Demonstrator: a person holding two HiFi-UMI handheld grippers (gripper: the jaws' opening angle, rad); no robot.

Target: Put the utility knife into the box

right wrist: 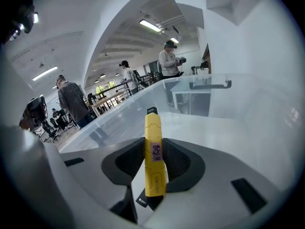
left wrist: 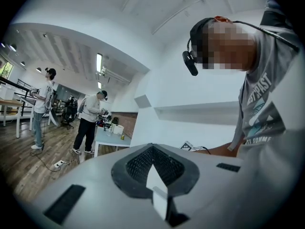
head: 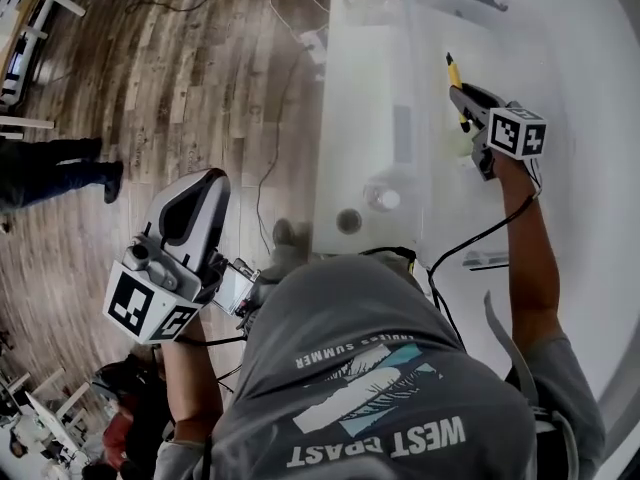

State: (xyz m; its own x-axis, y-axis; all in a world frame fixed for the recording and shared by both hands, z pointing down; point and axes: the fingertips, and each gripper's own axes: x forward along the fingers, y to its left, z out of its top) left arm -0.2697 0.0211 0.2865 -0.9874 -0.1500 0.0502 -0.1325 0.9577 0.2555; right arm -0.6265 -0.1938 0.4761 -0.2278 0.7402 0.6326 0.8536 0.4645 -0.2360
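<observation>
The yellow utility knife (head: pixel 455 76) is clamped between the jaws of my right gripper (head: pixel 463 100), with its dark tip pointing away from me. In the right gripper view the knife (right wrist: pixel 153 128) stands out of the right gripper (right wrist: pixel 155 168) and points down into the clear plastic box (right wrist: pixel 224 104). The box (head: pixel 425 28) stands on the far part of the white table (head: pixel 360 118). Its walls rise around the knife tip. My left gripper (head: pixel 195 203) hangs off the table's left side, over the wooden floor. Nothing is between the jaws of the left gripper (left wrist: pixel 152 166).
A small round lid (head: pixel 349 220) and a clear round thing (head: pixel 383 198) lie on the table's near end. A cable (head: pixel 470 243) runs from the right gripper across the table. Someone's legs (head: pixel 60 168) show at the far left; two more people (left wrist: pixel 90 120) stand in the room.
</observation>
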